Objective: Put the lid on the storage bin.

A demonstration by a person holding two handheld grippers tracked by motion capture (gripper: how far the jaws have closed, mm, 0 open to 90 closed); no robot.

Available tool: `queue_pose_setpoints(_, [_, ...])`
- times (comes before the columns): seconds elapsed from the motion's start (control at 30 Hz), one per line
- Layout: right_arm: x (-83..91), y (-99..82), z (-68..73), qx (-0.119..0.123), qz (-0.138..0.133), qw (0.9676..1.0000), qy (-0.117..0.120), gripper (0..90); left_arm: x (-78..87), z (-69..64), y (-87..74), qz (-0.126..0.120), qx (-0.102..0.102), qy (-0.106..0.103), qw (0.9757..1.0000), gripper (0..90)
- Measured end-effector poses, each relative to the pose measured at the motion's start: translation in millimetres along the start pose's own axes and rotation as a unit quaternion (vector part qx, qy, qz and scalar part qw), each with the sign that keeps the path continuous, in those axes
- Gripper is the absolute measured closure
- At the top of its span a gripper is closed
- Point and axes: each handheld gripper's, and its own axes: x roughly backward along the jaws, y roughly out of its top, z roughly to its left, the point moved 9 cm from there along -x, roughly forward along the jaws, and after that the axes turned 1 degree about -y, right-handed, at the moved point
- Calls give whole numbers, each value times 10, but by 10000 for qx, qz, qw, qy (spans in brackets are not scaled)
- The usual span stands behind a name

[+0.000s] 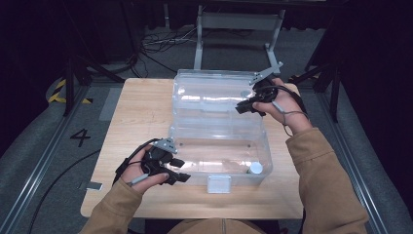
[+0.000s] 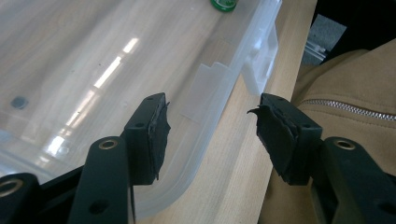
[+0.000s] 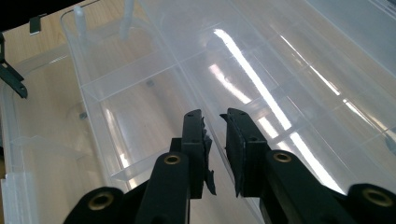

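A clear plastic storage box (image 1: pixel 220 146) sits on the wooden table (image 1: pixel 141 112), with a clear divided tray (image 1: pixel 214 92) behind its base. My left gripper (image 1: pixel 181 170) is at the box's front left corner. In the left gripper view it (image 2: pixel 210 126) stands open, one jaw over the box rim (image 2: pixel 205 116) and the other over the table. My right gripper (image 1: pixel 241 108) is at the tray's right side. In the right gripper view it (image 3: pixel 215 121) has closed to a narrow gap on the tray's thin clear wall (image 3: pixel 173 60).
A white round cap (image 1: pixel 255 168) lies in the box's front right corner, and a green-rimmed object (image 2: pixel 223 4) shows at the far end in the left gripper view. A clear latch (image 1: pixel 218 184) hangs on the front wall. Cables and a metal stand (image 1: pixel 234 29) lie beyond the table.
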Motion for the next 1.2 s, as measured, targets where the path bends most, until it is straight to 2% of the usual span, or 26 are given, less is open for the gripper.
queue_pose_setpoints(0.27, [0, -3, 4, -36, -8, 10000, 13, 775, -158, -15, -47, 267, -69, -20, 9996, 459])
queue_pose_setpoints(0.37, [3, -9, 2, -31, -21, 10000, 12, 776, -210, -8, -78, 367, -186, 105, 9991, 538])
queue_pose_setpoints(0.43, [4, -10, 4, -43, -26, 10000, 10, 776, -236, -13, -94, 377, -193, 58, 9991, 597])
queue_pose_setpoints(0.73, [2, -13, 9, -69, -44, 10000, -1, 777, -277, 48, -112, 405, -202, 289, 9986, 726])
queue_pose_setpoints(0.93, [5, -17, 13, -57, -54, 10000, -38, 779, -301, 55, -117, 341, -152, 242, 9990, 727])
queue_pose_setpoints(1.2, [21, -26, 35, -67, -62, 9999, -61, 785, -307, 54, -118, 265, -159, 277, 9991, 725])
